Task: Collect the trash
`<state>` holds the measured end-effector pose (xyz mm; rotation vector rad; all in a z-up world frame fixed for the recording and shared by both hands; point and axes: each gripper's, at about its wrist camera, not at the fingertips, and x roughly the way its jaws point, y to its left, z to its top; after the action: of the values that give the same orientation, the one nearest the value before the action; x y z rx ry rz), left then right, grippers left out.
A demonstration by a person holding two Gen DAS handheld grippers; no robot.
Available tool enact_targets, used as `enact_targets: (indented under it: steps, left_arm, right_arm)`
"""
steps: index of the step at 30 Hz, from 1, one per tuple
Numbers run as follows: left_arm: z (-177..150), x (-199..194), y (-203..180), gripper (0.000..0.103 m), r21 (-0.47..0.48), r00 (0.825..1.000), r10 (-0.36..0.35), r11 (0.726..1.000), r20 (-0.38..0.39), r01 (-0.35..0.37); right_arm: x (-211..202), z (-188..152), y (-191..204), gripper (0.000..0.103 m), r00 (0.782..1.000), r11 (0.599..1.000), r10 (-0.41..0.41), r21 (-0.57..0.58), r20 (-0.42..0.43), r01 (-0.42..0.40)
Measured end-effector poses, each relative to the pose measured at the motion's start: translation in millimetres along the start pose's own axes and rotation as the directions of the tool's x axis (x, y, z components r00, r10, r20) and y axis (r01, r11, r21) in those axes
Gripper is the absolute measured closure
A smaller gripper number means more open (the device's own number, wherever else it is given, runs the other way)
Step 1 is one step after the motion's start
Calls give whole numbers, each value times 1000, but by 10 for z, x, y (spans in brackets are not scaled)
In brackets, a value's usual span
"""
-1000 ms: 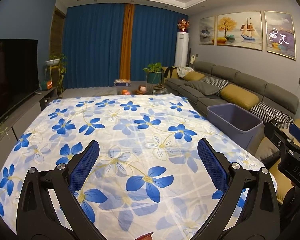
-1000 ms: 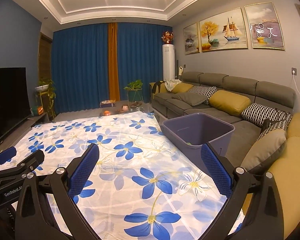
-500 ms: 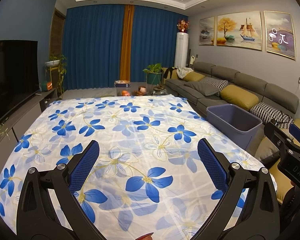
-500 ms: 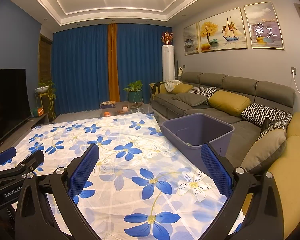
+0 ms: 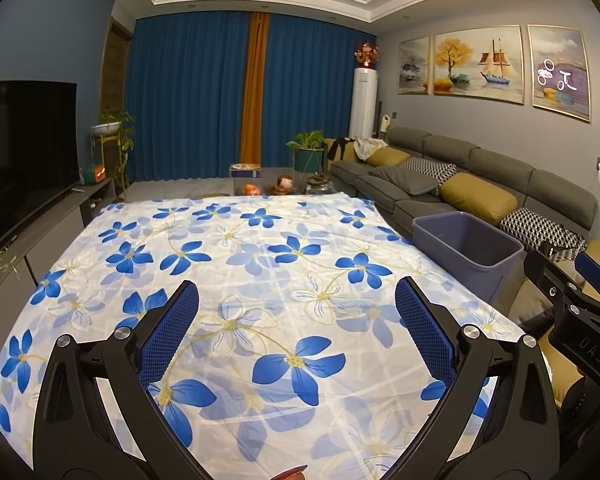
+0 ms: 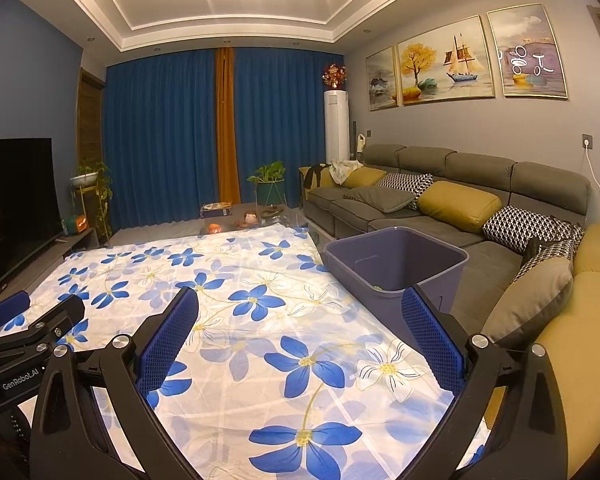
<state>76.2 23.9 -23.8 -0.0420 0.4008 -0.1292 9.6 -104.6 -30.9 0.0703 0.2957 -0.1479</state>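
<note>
1. Left wrist view: left gripper [image 5: 297, 300] spread wide, blue pads [image 5: 168, 332] well apart, nothing btwn them.
2. Under & ahead of it: table w/ white cloth, blue flower print [image 5: 236, 280].
3. Purple bin [image 5: 466, 250] ahead-right of the claw, just beside the cloth's right edge, in front of the gray sofa [image 5: 460, 172]. Can't see inside from here.
4. Right gripper [image 5: 576, 312] shows at far right edge, partly cut off.
5. Small reddish bit [image 5: 290, 474] at bottom edge below the claw; can't tell what it is.
6. Right wrist view: right gripper [image 6: 300, 308] also wide open, holding nothing, over the flower cloth [image 6: 260, 320].
7. Bin [image 6: 396, 258] close ahead-right, right fingertip [image 6: 420, 308] overlapping its near wall in view; small pale-green bits [image 6: 378, 287] on its floor.
8. Left gripper [image 6: 24, 320] low at left, its opening not clear from this side.
9. Yellow cushion [image 6: 580, 340] right of the claw.
</note>
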Motion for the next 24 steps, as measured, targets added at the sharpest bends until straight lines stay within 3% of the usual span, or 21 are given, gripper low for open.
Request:
enact_targets:
  steps: [24]
  left_arm:
    - [2, -22, -7, 6, 3, 1000, -1, 1000, 6, 1]
  right_arm:
    - [-17, -7, -18, 5, 1000, 1000, 0, 5, 1, -1]
